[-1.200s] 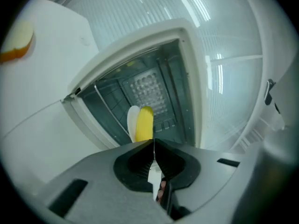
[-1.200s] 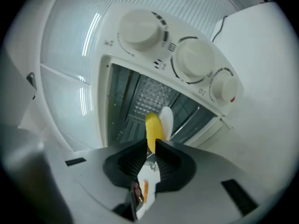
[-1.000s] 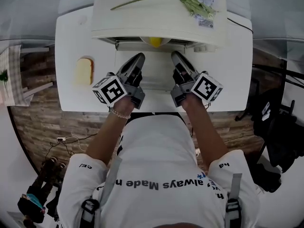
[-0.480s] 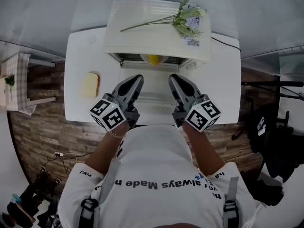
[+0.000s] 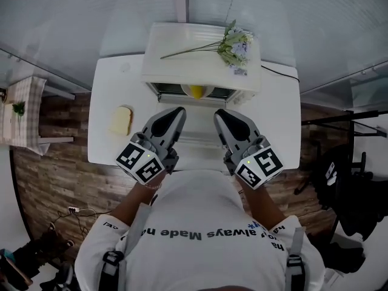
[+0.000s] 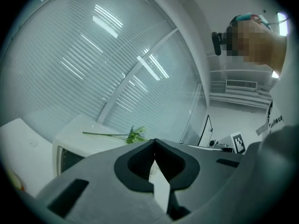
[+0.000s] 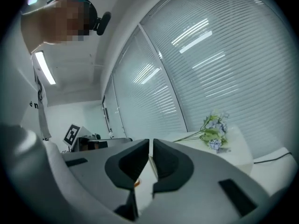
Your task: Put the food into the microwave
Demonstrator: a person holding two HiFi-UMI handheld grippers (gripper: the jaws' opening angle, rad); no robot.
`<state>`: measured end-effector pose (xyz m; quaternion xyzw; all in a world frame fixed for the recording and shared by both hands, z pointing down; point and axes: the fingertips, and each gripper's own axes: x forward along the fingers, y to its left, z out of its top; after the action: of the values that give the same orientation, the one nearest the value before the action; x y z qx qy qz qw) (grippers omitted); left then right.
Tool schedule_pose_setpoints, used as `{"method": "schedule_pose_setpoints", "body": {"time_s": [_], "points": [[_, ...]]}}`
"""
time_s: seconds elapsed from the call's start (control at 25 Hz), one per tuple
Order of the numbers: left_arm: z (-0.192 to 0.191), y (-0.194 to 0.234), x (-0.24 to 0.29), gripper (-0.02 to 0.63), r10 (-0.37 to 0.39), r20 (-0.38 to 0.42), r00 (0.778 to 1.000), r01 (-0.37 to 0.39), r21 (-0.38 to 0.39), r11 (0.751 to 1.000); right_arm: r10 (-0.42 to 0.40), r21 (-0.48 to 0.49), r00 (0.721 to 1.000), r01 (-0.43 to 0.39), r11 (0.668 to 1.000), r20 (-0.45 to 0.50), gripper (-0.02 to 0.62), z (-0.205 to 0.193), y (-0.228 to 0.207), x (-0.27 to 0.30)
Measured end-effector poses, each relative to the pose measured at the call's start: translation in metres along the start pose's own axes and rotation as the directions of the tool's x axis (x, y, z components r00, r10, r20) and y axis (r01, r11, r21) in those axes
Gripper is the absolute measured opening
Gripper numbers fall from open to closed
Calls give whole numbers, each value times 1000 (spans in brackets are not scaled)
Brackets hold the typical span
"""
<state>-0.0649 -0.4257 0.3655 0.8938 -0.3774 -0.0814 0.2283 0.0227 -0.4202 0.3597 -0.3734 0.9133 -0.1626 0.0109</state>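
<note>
We see the left tool (image 5: 176,111) and right tool (image 5: 221,113), both clenched empty, drawn back from the microwave (image 5: 176,71) at 12 o'clock; the bread (image 5: 121,120) at 9 o'clock on the table (image 5: 282,108) still awaits loading.

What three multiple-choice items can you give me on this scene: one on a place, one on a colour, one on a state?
1. Where does the bread slice lie?
A. On the table, to the left of the microwave
B. On top of the microwave
C. Between a gripper's jaws

2. What colour is the round item inside the microwave?
A. Red
B. Yellow
C. Blue

3. How do the jaws of the left gripper stand?
A. Spread wide
B. Clamped on a plate
C. Together, with nothing between them

Answers:
1. A: the head view shows the bread slice flat on the tabletop, apart from both grippers.
2. B: the round item shows yellow in the microwave's opening.
3. C: the left gripper view shows the jaw tips meeting, with nothing held.
</note>
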Motion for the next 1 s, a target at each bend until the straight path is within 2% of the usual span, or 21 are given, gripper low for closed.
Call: {"method": "schedule_pose_setpoints", "body": {"time_s": [0.36,0.56,1.0], "points": [[30,-33,-17,11,4,39,999,-9,114,993,23,-93,1000,-23,995,-1,31,30,32,-18],[37,-41,-24,11,11,55,998,-18,123,992,6,-167,1000,-4,986,8,31,45,40,-26],[56,-43,-26,11,14,101,995,-29,148,989,-33,-194,999,37,980,27,31,54,39,-33]]}}
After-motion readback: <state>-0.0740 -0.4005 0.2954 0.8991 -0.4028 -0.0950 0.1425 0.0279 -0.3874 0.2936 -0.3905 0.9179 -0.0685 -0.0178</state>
